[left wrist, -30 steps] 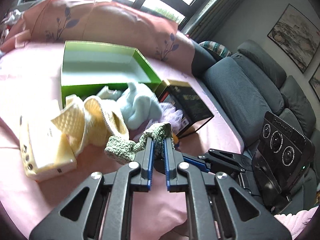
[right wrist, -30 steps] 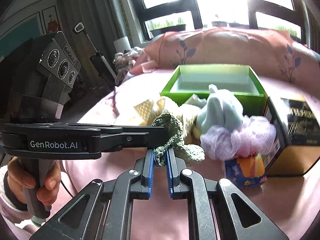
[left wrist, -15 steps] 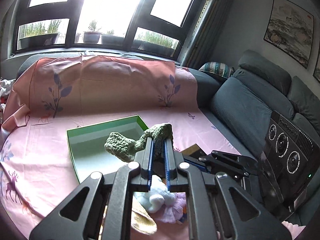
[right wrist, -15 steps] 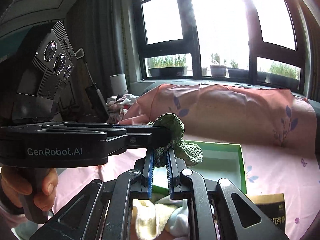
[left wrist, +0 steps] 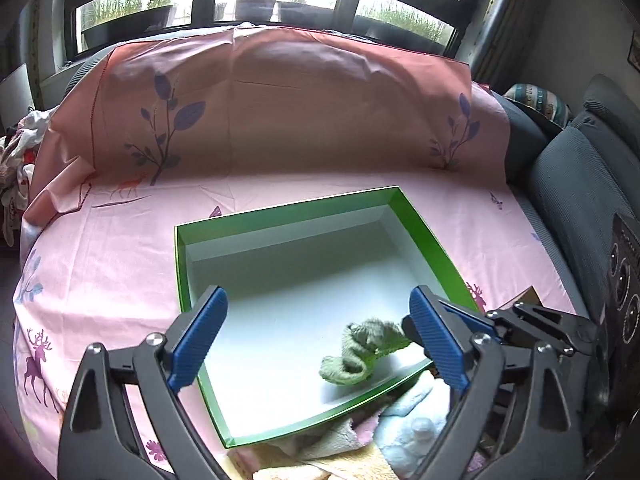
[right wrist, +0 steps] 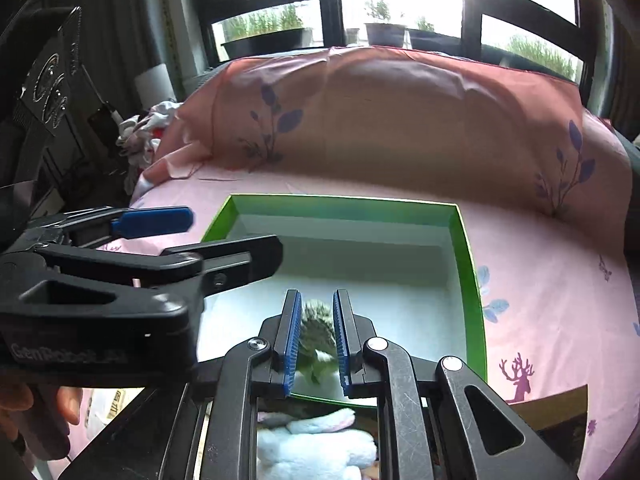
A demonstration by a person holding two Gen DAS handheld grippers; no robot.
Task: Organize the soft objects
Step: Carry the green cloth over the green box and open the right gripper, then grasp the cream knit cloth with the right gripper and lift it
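An open green box (left wrist: pixel 424 236) with a white inside lies on the pink sheet. A green knitted piece (left wrist: pixel 360 350) hangs low over its near right corner. My left gripper (left wrist: pixel 314 294) is above the box, jaws wide and still opening, nothing between them. My right gripper (right wrist: pixel 316 300) holds the knitted piece (right wrist: pixel 318 320) between its blue pads; its jaws are starting to open, but the piece still fills the gap. The left gripper (right wrist: pixel 232 236) crosses the right wrist view over the box (right wrist: pixel 468 264). The right gripper's fingers (left wrist: pixel 460 316) show beside the piece.
In front of the box lie a pale blue plush (left wrist: pixel 416 420) and a cream cloth (left wrist: pixel 340 464). A dark box (right wrist: pixel 560 412) sits at the near right. A grey sofa (left wrist: pixel 580 184) rises on the right. A hand (right wrist: pixel 24 412) grips the left handle.
Both grippers carried the knitted piece up from the pile and forward over the green box. The left gripper let go of it and opened wide; the right pads have parted slightly.
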